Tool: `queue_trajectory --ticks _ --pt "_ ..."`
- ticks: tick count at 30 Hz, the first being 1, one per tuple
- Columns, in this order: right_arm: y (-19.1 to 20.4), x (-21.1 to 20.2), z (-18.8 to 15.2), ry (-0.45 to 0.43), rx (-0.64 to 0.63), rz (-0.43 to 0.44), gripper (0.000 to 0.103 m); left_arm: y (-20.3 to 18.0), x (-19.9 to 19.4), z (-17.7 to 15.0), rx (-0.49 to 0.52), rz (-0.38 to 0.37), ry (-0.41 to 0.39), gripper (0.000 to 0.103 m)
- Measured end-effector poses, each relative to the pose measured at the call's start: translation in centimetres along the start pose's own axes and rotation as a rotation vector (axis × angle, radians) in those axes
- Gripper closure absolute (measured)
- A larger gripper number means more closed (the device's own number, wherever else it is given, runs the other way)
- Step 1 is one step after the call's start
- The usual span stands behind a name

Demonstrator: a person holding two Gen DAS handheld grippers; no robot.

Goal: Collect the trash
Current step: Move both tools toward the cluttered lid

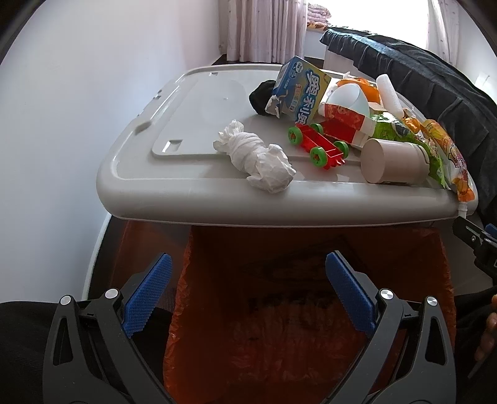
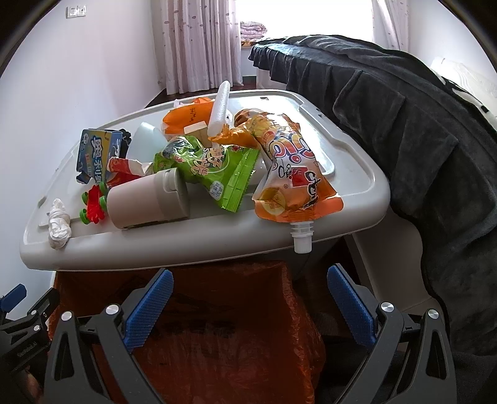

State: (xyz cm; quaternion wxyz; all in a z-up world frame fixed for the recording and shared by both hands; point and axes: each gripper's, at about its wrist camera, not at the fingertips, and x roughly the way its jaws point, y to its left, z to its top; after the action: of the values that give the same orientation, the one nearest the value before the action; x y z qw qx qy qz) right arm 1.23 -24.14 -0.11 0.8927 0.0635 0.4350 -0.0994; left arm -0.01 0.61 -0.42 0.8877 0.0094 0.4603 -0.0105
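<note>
While both grippers gape empty | tissue wad (image 1: 254, 160) beyond left gripper (image 1: 248, 292)

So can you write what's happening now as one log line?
step: start | left gripper: open, empty | right gripper: open, empty | trash: on lid | bag: below, open

Daylight from the overexposed window (image 2: 298, 21) leaves foregrounds dim; both fisheye views curve, corners black.
</note>
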Motion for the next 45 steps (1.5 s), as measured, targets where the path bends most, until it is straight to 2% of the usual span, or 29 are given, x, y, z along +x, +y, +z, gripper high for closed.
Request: queue_trajectory --ticks 10,16,19,22,29,35,39,45 --pt "0.1 0.2 0.1 0.01 -0.008 -0.003 0.005 -0.7 -0.6 0.2 0.018 -0.006 -0.023 0.007" --pt "-0.2 0.4 0.2 0.028 -0.001 0.002 0.005 -1.6 -1.4 0.7 0.068 0.003 -0.055 0.007" --pt "-0.3 0.6 0.5 0.043 0.001 0.005 0.005 -1.9 -1.5 1.1 0.078 -0.008 -0.047 0.007" --pt "-0.1 0.4 1.3 0.058 -0.017 0.009 0.005 -1.9 -1.7 2.0 0.071 -0.023 -0.036 0.007" --pt "-0.2 -1.6 4.5 0.001 -0.059 0.022 0.005 -1.9 -2.4 4.7 0.079 -0.043 -0.044 0.007" --pt "-0.7 -1.7 6.6 -0.017 -0.092 0.016 0.005 -1.5 -2.4 6.5 0.072 -0.056 -0.063 0.007" --pt "-1.1 -1.1 7.8 -0.01 -0.094 0.024 0.005 -1.8 -1.8 6.6 0.082 -0.076 -0.057 0.007" --pt "-1.4 -0.4 8.8 -0.011 -0.079 0.024 0.005 -2.2 -1.7 6.1 0.114 -0.059 -0.109 0.007"
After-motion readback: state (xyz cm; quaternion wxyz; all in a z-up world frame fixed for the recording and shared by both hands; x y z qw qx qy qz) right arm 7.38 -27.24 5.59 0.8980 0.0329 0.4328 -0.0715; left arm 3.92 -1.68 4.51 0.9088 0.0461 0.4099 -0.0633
